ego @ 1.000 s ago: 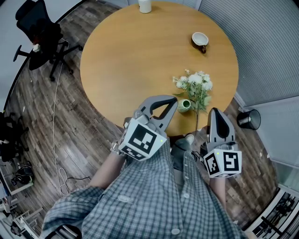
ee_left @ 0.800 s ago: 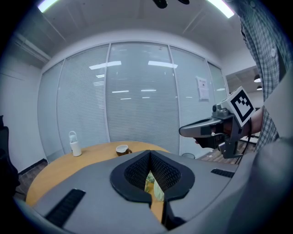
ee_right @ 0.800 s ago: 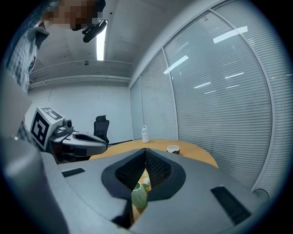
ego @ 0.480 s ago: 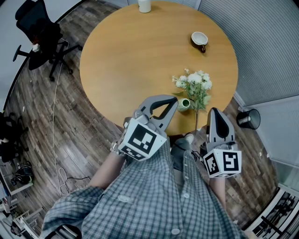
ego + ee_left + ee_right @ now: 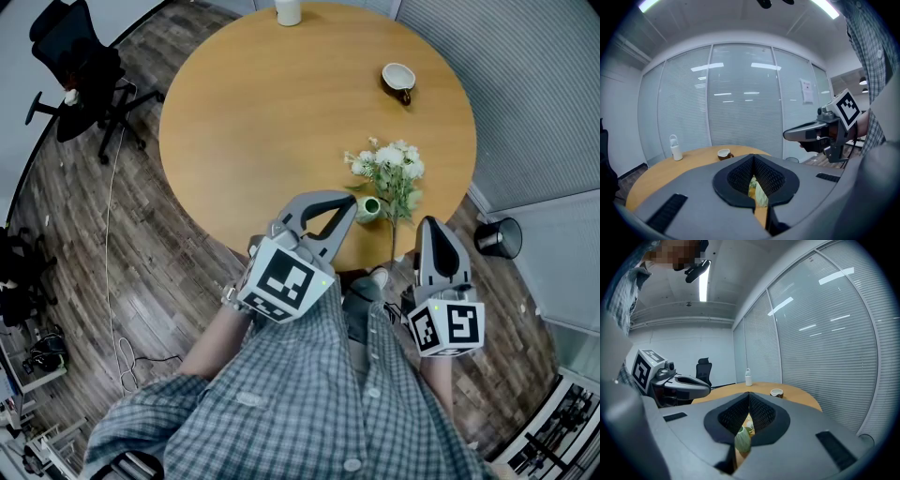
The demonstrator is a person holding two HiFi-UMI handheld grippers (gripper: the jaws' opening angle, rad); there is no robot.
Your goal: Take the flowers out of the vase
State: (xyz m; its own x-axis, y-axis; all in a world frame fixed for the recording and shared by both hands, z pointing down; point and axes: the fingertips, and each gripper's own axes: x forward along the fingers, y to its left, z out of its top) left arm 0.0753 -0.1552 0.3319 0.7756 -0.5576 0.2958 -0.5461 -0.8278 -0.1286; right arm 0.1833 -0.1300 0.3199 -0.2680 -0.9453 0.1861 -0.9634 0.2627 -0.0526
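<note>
Flowers [image 5: 389,172], white with green leaves, sit at about four o'clock on the round wooden table [image 5: 262,112]. Their thin stem runs toward the near edge, just past the three o'clock side of the small green vase [image 5: 367,210]; whether it enters the vase is unclear. The left gripper [image 5: 351,202] hovers close to the vase's nine o'clock side, jaws pressed together on nothing. The right gripper [image 5: 434,227] is held beyond the table edge near five o'clock, jaws also together and empty. A cup [image 5: 400,80] stands at two o'clock and a white bottle [image 5: 288,11] at twelve.
</note>
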